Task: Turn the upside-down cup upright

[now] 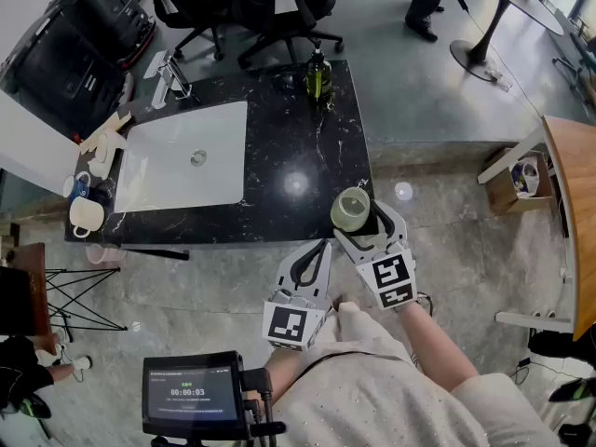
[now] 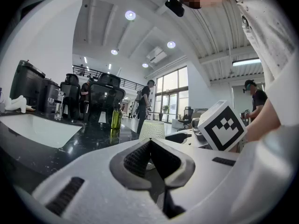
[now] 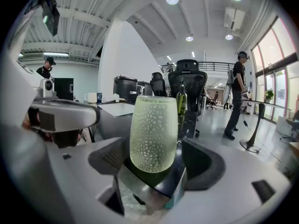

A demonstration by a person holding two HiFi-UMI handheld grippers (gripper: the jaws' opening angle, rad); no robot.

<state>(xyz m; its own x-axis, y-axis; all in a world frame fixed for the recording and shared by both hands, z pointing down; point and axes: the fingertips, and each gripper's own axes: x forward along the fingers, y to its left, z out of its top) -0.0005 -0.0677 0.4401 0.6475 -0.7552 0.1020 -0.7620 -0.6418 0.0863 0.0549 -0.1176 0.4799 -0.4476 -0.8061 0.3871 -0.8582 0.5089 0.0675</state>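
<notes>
A pale green, dimpled cup (image 1: 351, 209) stands at the near right corner of the black marble counter (image 1: 298, 147), its flat closed end up. My right gripper (image 1: 363, 220) is open around it. In the right gripper view the cup (image 3: 153, 133) sits between the jaws with a small gap on each side. My left gripper (image 1: 321, 245) hovers just off the counter's front edge, shut and empty, to the left of the cup. From the left gripper view the cup (image 2: 152, 129) shows ahead, beyond the closed fingertips (image 2: 150, 141).
A white sink basin (image 1: 186, 156) takes up the counter's left half, with mugs (image 1: 86, 214) at its left end. A green bottle (image 1: 318, 74) stands at the far edge, office chairs (image 1: 270, 7) behind it. A wooden table (image 1: 573, 203) is to the right.
</notes>
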